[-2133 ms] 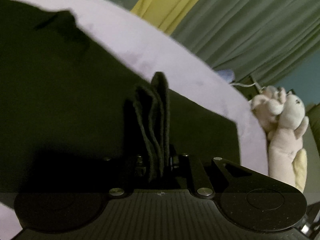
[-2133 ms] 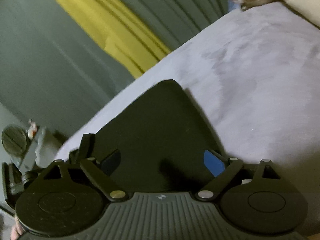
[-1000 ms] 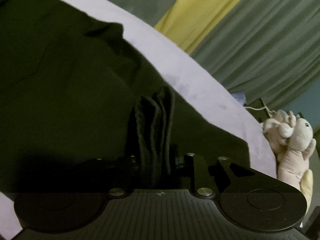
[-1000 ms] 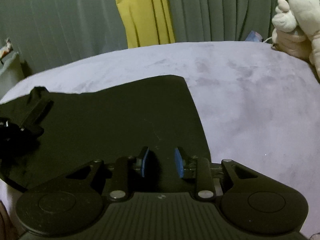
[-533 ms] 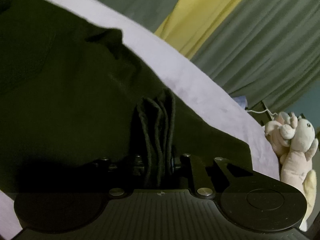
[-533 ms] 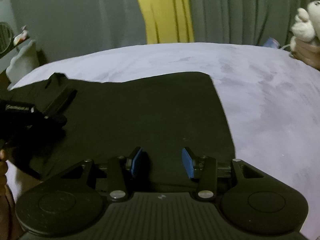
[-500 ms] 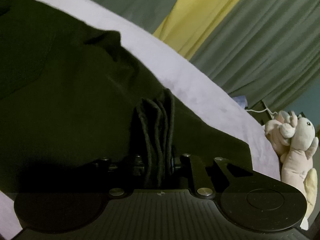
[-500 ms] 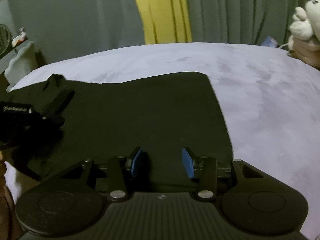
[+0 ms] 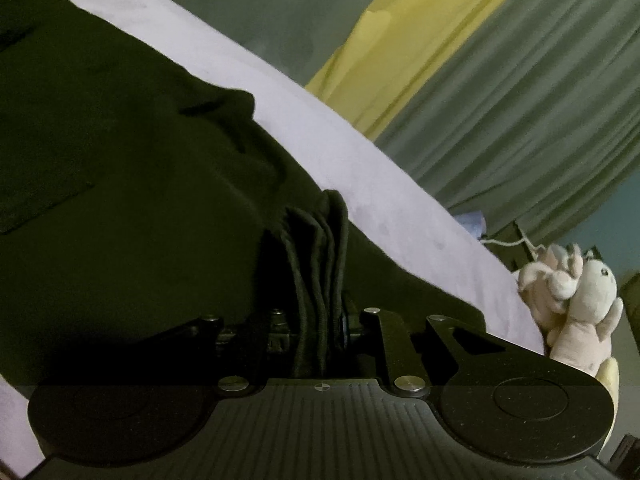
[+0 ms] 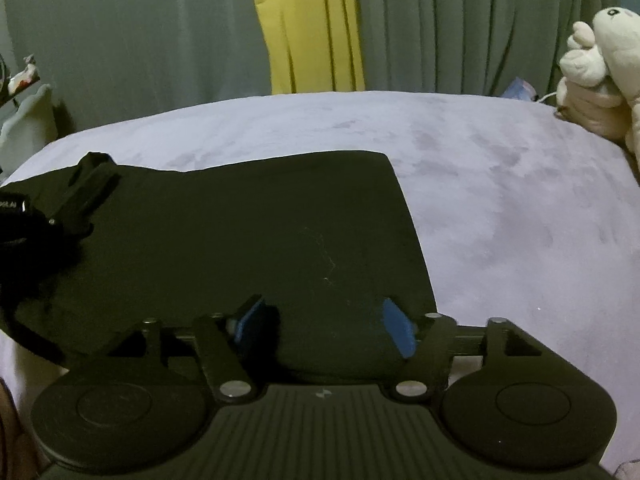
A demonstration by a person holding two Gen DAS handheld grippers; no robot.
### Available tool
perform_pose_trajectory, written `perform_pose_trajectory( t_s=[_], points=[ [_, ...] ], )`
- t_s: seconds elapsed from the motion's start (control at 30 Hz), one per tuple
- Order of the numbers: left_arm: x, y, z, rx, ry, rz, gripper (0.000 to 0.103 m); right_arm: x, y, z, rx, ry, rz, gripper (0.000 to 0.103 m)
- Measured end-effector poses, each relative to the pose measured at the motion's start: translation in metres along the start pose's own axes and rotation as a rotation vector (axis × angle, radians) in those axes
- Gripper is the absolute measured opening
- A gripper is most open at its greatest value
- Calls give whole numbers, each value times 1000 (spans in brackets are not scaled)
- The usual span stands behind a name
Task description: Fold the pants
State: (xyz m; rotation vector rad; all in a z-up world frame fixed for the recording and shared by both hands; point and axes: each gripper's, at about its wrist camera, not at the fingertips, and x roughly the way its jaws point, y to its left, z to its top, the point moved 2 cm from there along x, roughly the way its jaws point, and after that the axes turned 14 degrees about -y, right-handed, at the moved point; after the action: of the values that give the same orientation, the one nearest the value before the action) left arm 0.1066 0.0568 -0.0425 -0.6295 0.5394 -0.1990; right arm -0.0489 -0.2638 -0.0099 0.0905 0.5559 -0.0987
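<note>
We have the left gripper clenched on a bunched stack of fabric edges of the pants; several layers stand upright between its jaws. The right gripper is released, blue pads spread wide, hovering just over the near right corner of the cloth and gripping nothing.

The pants lie flat on the lavender bed cover, dark, already doubled into a rough rectangle. In the right wrist view the long axis runs 9 to 3 o'clock, with the square free end toward 1 o'clock and the bunched, held end at 9 o'clock, where the left gripper shows at the frame edge.

Key relation: the cloth sits directly ahead of the right gripper at 12 o'clock, with its right edge running from 1 toward 4 o'clock past the right pad. We judge the right gripper nearer that free end, so it likely takes that corner while the left holds its end.

Stuffed toy sits at 2 o'clock, well apart from the cloth.
</note>
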Motion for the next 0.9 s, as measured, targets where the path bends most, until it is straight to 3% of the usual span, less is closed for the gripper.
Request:
perform_pose_trajectory(
  t_s=[0.2, 0.33, 0.57, 0.63, 0.7, 0.73, 0.77, 0.83, 0.9],
  points=[
    [-6, -8, 4, 45, -32, -11, 17, 0, -7, 1, 39, 1, 8, 75],
    [-9, -5, 7, 22, -42, -6, 17, -1, -8, 3, 53, -9, 21, 77],
    [-15, 12, 21, -27, -40, 59, 22, -7, -2, 12, 84, -41, 58, 77],
    [-23, 20, 30, -27, -97, 125, 24, -7, 4, 17, 92, -55, 78, 77],
    [-38, 31, 45, -5, -197, 244, 50, -3, 11, 21, 88, -57, 101, 78],
    [-47, 40, 53, -18, -231, 286, 71, 0, 15, 20, 82, -52, 106, 79],
    [-55, 50, 60, -43, -266, 300, 82, 3, 19, 19, 75, -42, 106, 79],
    [-76, 78, 76, -119, -315, 332, 93, 10, 24, 15, 65, -18, 117, 79],
    [-94, 109, 87, -192, -345, 404, 95, 16, 29, 8, 46, 8, 116, 80]
  ],
)
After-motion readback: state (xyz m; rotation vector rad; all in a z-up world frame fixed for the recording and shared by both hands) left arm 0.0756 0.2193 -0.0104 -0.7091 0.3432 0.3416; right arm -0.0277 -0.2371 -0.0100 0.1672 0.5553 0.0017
